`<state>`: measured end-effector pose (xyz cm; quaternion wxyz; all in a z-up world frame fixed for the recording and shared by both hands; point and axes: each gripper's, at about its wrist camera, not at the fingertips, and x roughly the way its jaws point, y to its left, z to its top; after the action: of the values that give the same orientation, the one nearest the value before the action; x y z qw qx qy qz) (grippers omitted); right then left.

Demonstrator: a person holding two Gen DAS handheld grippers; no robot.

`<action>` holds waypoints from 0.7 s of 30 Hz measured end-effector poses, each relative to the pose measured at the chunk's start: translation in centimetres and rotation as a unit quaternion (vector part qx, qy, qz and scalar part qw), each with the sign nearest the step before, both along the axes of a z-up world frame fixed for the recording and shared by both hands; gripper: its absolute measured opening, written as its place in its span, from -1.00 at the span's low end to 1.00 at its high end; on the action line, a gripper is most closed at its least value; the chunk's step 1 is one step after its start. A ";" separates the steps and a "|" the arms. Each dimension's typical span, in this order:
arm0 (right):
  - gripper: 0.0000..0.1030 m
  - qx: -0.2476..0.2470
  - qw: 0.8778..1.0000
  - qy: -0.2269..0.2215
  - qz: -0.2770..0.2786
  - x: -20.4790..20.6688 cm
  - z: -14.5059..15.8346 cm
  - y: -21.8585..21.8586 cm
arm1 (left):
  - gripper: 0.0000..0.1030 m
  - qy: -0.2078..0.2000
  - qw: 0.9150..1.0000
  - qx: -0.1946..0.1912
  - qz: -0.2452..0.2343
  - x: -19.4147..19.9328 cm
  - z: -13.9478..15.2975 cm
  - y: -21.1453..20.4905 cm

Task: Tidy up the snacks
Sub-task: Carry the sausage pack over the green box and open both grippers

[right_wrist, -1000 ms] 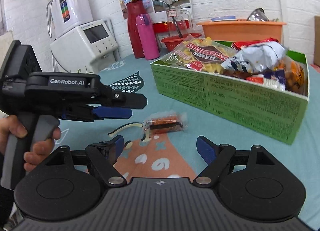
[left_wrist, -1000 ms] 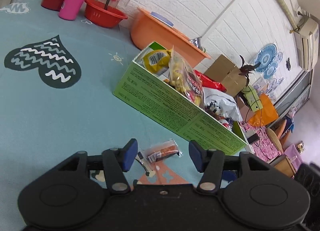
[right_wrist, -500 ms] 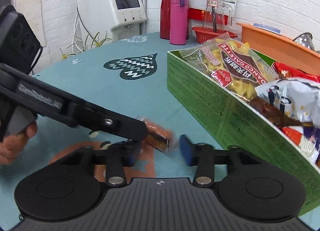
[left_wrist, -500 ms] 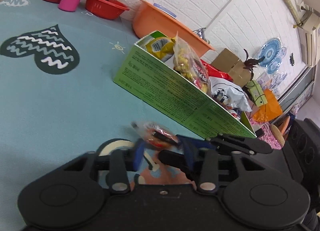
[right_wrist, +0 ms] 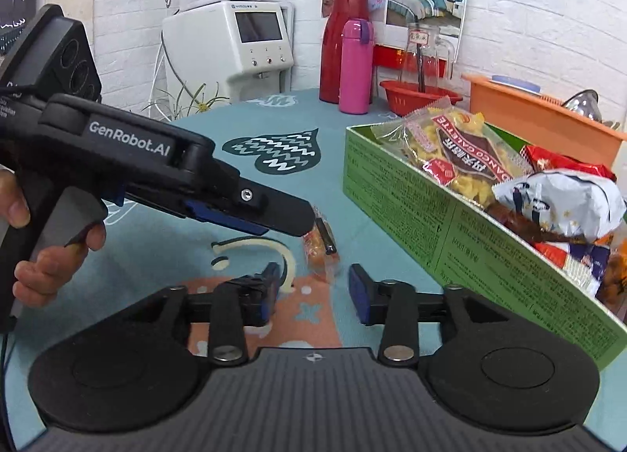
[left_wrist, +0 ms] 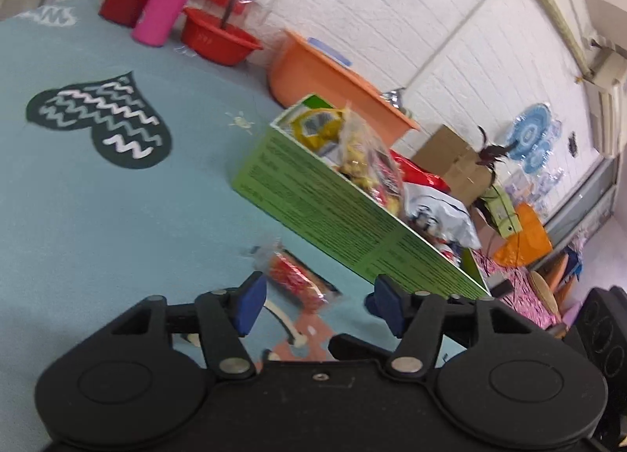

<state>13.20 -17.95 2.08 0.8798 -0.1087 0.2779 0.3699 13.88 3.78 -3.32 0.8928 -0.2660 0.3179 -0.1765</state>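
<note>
While my left gripper (left_wrist: 313, 301) reaches forward low over the table (left_wrist: 117, 216), its blue-padded fingers (left_wrist: 247, 303) stand spread wide, with the small snack packet (left_wrist: 298, 279) lying on the cloth just ahead of the gap between them, touching neither pad. From the right wrist camera I see that same tool side-on: a matte black pistol-shaped body that my left hand (right_wrist: 51, 252) holds by its grey grip, tilted down so its tip sits right at the packet (right_wrist: 319, 248). My right gripper (right_wrist: 313, 289) points at the packet from the near side, its jaws also parted and holding nothing; the packet lies just beyond them.

The packet is a crinkly clear wrapper with an orange-red filling and a dark stripe, lying flat beside the long side of the green cardboard box (right_wrist: 450, 232). That box is open-topped, printed with fine black text, and heaped with glossy bags: a transparent one of yellow curled chips (right_wrist: 458, 154), a red foil one (right_wrist: 560, 164) and a white crumpled one (right_wrist: 564, 201). The tablecloth is smooth teal with a dark heart patch (left_wrist: 106, 122) of white zigzags. Behind stand a tall red flask (right_wrist: 341, 44), a pink bottle (right_wrist: 354, 68), a red plastic bowl (right_wrist: 415, 95) and an orange tub (right_wrist: 540, 115).
</note>
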 end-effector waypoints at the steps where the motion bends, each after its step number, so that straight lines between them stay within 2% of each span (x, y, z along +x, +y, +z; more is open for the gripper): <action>1: 0.82 0.001 1.000 0.001 -0.002 0.3 -0.1 0.2 | 1.00 0.006 1.000 -0.006 0.005 0.3 -0.2 0.2; 7: 0.81 0.002 1.000 0.007 0.001 2.1 -0.6 1.7 | 1.00 0.025 0.999 -0.012 0.024 2.3 -1.1 0.2; 8: 0.78 -0.003 1.000 0.007 -0.002 2.4 -0.7 2.0 | 0.94 0.024 0.999 -0.007 0.028 2.6 -1.1 0.0; 9: 0.64 -0.008 1.000 0.012 -0.008 2.6 -1.0 2.2 | 0.80 0.024 0.999 -0.002 0.031 2.8 -1.2 -0.2; 10: -0.13 -0.012 1.000 0.023 -0.013 2.9 -1.2 2.4 | 0.37 0.027 0.999 0.003 0.030 3.0 -1.2 -0.4; 11: -0.24 -0.013 0.999 0.041 -0.016 3.2 -1.4 2.5 | -0.19 0.033 0.999 0.008 0.023 3.3 -1.4 -0.7; 16: -0.30 -0.002 0.999 0.031 -0.039 1.5 -1.4 1.7 | -0.33 0.025 1.000 -0.003 0.003 2.6 -1.1 -1.5; 21: -0.33 0.038 0.997 0.005 -0.068 -0.4 0.1 -0.2 | -0.32 -0.018 1.000 -0.005 -0.016 1.4 1.8 -3.1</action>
<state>12.82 -18.13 2.22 0.9049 -0.0540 0.2751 0.3204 15.25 0.63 -1.55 0.8940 -0.2624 0.3049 -0.1974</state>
